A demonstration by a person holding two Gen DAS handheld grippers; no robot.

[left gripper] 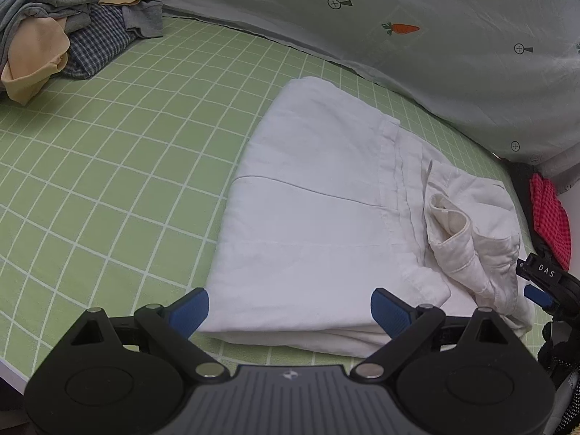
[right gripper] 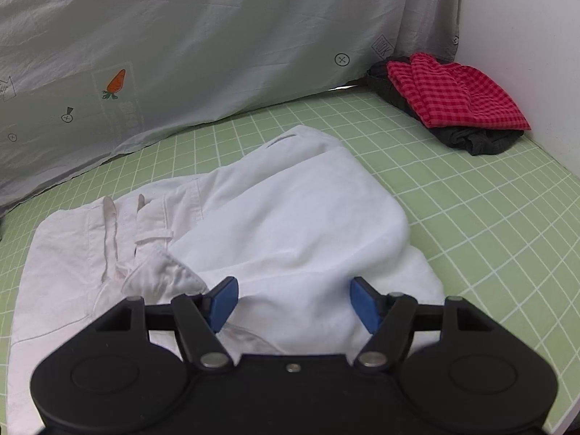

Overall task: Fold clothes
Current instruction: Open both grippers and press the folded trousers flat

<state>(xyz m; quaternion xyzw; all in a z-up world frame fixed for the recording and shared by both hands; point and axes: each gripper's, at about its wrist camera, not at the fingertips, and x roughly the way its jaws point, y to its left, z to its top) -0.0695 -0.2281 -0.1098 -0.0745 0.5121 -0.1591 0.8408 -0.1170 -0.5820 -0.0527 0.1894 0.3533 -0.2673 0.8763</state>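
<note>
A white garment [left gripper: 311, 217] lies folded on the green checked sheet [left gripper: 127, 145], its waistband bunched at the right end [left gripper: 467, 232]. My left gripper [left gripper: 290, 311] is open at the garment's near edge, blue pads on either side and holding nothing. The right gripper shows at the far right of the left wrist view [left gripper: 543, 286]. In the right wrist view the same white garment [right gripper: 275, 224] lies below my right gripper [right gripper: 293, 304], which is open just above the cloth, gripping nothing.
A pile of unfolded clothes [left gripper: 61, 32] in grey, beige and blue check sits at the far left. A folded red checked cloth on dark clothes [right gripper: 453, 98] lies by the white wall [right gripper: 525, 36]. A grey quilt with carrot print [right gripper: 181, 54] borders the back.
</note>
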